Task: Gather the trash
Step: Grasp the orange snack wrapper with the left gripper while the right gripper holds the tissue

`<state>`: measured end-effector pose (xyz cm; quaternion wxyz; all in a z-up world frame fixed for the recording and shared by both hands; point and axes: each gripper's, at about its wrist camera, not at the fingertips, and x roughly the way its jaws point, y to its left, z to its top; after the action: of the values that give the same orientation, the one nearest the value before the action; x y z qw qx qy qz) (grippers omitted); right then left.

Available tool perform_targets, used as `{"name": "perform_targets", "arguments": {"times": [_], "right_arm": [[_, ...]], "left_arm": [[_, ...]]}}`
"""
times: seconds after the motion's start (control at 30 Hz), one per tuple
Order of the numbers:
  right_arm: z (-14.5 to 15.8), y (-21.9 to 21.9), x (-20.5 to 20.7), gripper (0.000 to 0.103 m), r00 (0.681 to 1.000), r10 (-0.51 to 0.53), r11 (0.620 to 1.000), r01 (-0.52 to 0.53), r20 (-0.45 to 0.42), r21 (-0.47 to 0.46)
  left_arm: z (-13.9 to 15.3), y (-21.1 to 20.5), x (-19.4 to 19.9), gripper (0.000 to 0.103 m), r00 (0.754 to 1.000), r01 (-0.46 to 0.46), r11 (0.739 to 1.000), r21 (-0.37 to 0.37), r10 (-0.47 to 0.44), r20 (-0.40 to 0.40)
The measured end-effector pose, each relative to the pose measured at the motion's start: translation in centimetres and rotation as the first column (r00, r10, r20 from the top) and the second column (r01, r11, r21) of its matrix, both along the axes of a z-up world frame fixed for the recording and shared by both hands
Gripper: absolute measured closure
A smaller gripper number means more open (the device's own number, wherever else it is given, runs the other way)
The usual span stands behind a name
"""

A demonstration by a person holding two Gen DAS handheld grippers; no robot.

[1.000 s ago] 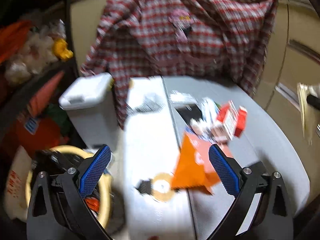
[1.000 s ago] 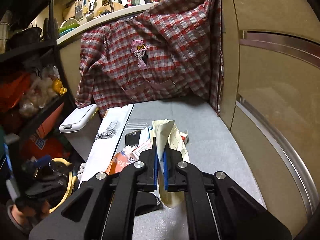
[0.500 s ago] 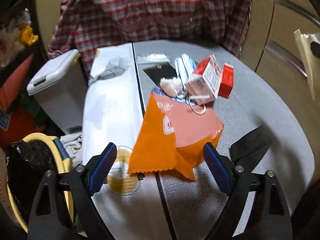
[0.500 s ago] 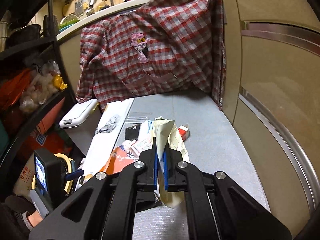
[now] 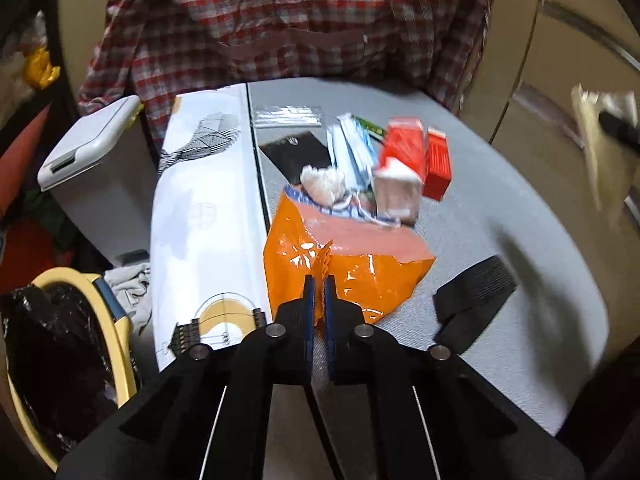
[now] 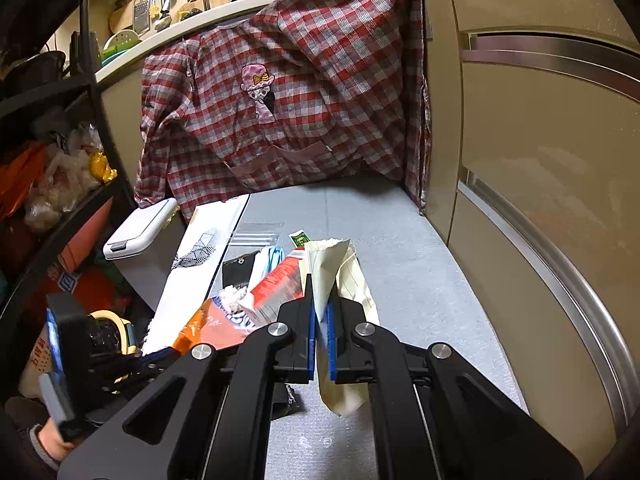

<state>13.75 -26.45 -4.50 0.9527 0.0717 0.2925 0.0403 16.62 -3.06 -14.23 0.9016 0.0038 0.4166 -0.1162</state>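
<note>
Left claw pinching orange wrapper, right claw clamping paper

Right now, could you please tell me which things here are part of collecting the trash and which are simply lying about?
Part of the job:
- orange wrapper, pinched in the left gripper
- cream paper, held by the right gripper
- red cartons
- crumpled tissue
- lined bin

Lying about:
- plaid shirt
- white box
- black strap

Wrapper sits near the table's front edge, just right of the long box running along the left edge. Behind the wrapper — cartons, crumpled tissue, packets. Strap lies right of the wrapper. Lidded bin off the table's left side; shirt hangs behind the far edge.
</note>
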Motion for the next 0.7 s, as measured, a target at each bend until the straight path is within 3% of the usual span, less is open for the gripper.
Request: {"name": "perform_targets", "arguments": {"times": [0.7], "right_arm": [[1.0, -0.1, -1.2, 0.098, 0.999, 0.012, 1.0, -0.013, 0.033, 0.027]], "left_arm": [[11.1, 2.4, -4.1, 0.1, 0.978, -0.031, 0.999, -0.041, 0.039, 0.207]]}}
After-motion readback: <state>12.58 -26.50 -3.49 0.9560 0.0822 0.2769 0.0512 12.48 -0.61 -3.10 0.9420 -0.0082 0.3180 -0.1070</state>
